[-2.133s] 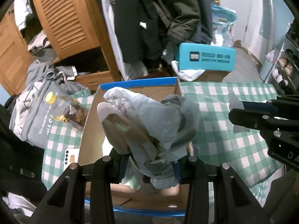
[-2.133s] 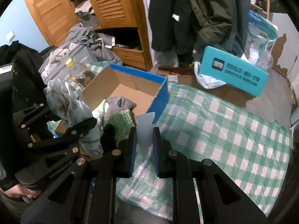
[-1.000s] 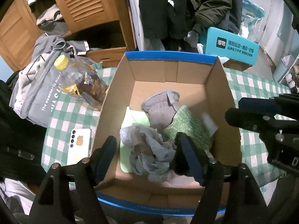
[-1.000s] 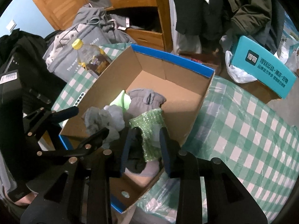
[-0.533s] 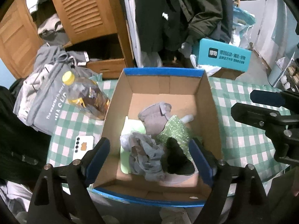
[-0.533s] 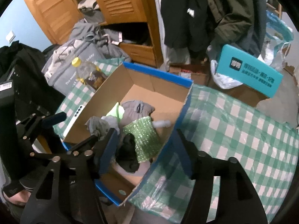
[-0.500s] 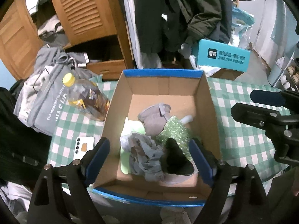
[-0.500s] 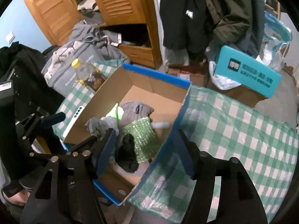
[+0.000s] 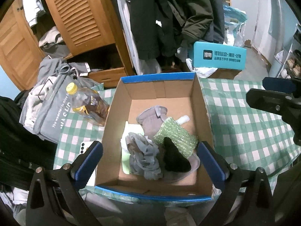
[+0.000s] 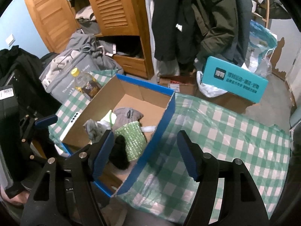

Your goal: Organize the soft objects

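The cardboard box (image 9: 158, 92) sits on the checked tablecloth (image 9: 240, 124), its long axis running straight away from the left gripper (image 9: 149, 162), whose jaws are spread wide and empty. Inside, at the near end, lie a crumpled grey cloth (image 9: 144, 158), a black sock (image 9: 175, 160) and a green bubble pouch (image 9: 175, 133) angled toward the far right corner. The right gripper (image 10: 145, 154) hangs over the box's right wall — wide apart too, empty.

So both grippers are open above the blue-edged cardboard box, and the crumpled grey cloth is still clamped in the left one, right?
Not quite. The left gripper is open and empty: the left wrist view shows the crumpled grey cloth lying loose inside the blue-edged cardboard box, beside the black sock. The right gripper is open too.
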